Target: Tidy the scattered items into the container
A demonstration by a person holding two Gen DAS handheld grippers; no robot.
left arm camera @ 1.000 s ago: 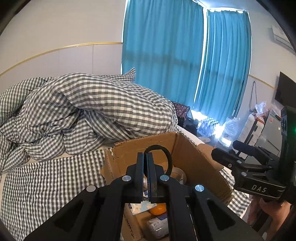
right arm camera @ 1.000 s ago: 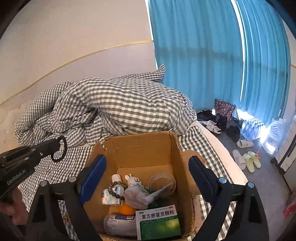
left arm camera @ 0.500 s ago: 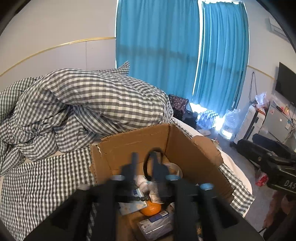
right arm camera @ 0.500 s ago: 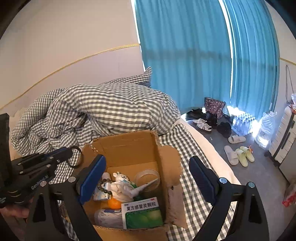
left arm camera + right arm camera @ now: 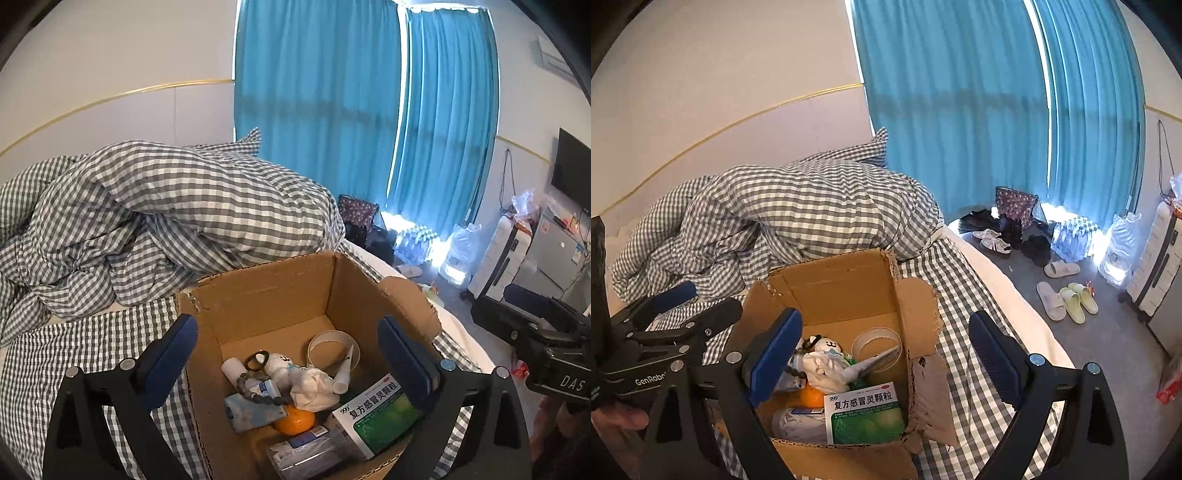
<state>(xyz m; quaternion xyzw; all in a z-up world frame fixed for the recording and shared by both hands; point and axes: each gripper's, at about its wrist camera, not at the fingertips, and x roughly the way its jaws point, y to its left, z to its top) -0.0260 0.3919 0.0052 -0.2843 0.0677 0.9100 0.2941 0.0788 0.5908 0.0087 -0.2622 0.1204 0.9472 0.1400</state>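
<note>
As my left gripper (image 5: 288,354) springs open, the hair tie (image 5: 256,361) has dropped into the box (image 5: 266,291); right gripper (image 5: 886,354) gapes empty.

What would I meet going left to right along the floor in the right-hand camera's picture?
Black shoes → white sneakers → white slippers → yellow-green slippers → big water jug → white suitcase.
</note>
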